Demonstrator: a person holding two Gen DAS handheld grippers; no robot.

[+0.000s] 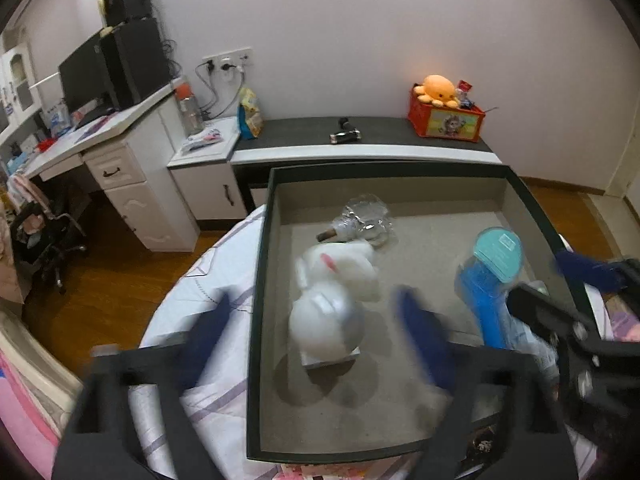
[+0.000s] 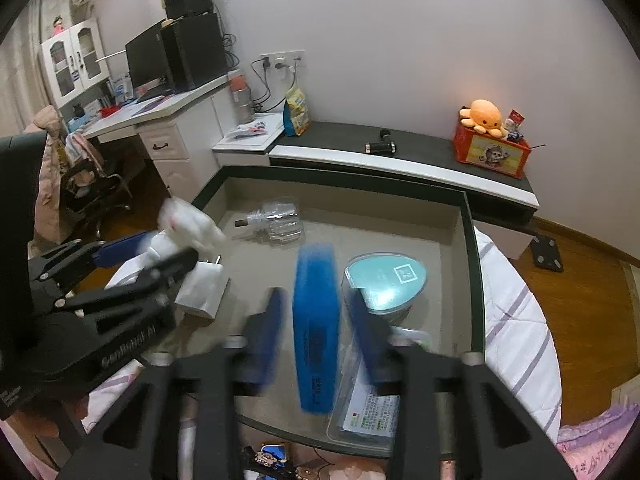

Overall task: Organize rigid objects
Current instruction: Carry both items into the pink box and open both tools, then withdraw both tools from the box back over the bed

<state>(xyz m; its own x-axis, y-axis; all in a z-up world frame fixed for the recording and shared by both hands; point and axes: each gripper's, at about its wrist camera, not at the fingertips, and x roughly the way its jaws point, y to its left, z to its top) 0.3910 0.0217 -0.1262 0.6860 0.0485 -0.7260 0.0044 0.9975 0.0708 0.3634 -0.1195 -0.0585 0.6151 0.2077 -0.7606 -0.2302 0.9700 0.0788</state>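
A dark-rimmed tray [image 1: 260, 264] with a beige floor lies on the bed. My left gripper [image 1: 316, 336] hangs over its left part, jaws wide apart. Between them stands a blurred white figure [image 1: 328, 320], touched by neither pad. My right gripper [image 2: 318, 332] is over the tray's right part. A blue box [image 2: 316, 332] stands on end between its fingers [image 2: 268, 332], with a narrow gap on each side. Beside that box lies a teal heart-shaped tin [image 2: 386, 280]. A crumpled clear bottle [image 1: 366, 216] lies at the far end.
A clear plastic case with a label [image 2: 370, 412] lies at the tray's near edge. Striped bedding [image 2: 516, 320] surrounds the tray. Behind it stand a low dark-topped bench [image 1: 360, 136], a red box with an orange plush [image 1: 444, 116] and a white desk [image 1: 116, 152].
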